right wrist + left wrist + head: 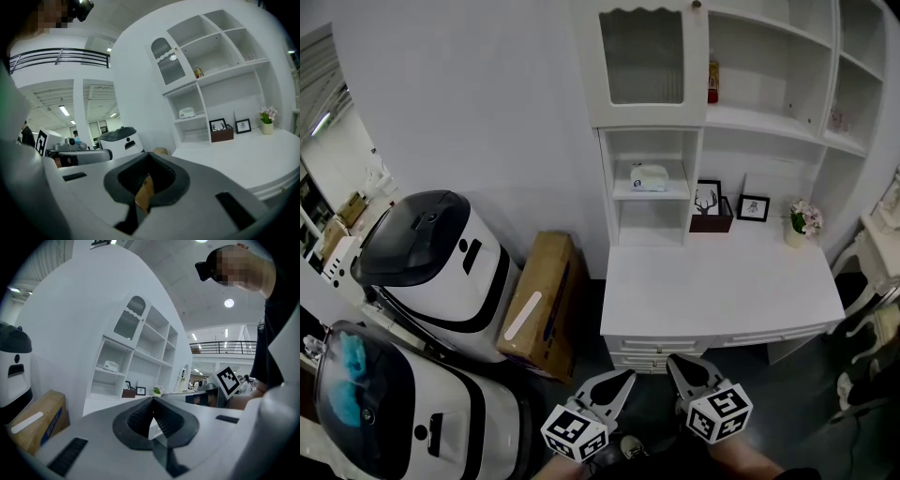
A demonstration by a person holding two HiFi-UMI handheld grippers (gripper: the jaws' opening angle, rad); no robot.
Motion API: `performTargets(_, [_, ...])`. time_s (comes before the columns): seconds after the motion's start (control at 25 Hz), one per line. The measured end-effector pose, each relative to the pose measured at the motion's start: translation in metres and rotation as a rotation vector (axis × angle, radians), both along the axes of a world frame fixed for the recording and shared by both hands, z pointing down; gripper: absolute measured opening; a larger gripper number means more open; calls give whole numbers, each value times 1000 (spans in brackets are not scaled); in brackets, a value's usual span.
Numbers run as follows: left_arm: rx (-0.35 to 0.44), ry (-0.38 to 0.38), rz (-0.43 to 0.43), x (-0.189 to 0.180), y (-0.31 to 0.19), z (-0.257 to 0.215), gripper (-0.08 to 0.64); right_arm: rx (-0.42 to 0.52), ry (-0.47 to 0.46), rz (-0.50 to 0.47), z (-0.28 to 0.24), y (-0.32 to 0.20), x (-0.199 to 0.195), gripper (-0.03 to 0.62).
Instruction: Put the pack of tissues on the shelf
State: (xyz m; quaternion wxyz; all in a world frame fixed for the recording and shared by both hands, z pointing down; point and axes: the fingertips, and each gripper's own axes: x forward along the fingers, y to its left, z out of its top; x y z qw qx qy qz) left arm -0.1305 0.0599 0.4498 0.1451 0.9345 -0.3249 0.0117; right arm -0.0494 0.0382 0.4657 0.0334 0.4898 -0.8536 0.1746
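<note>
Task looks complete: pack of tissues [649, 176] lies on the shelf [623, 196] above the desk [722, 281], while left gripper [622, 378] and right gripper [677, 362] hang below the desk front, jaws closed on nothing.

One tissue pack [649, 176], two frames [708, 197] [754, 207], one box [539, 305]

Head view: high, aimed steeply down, well back from the surface [722, 281]. It takes in the shelf [652, 187], with left claw [617, 380] and right claw [680, 364] at the bottom of the picture.
Left gripper view: low, off the surface's front left corner, facing up along its jaws.
Right gripper view: low, before the front edge, facing likewise.
Shared by all three: shelf, surface, frames [731, 204], flowers [804, 217].
</note>
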Motion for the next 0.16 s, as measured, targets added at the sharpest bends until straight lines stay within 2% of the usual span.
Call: performTargets(0.16, [-5,-1,-2,-2,-3,2,3,-5,-2,1,2,-3,-1,3])
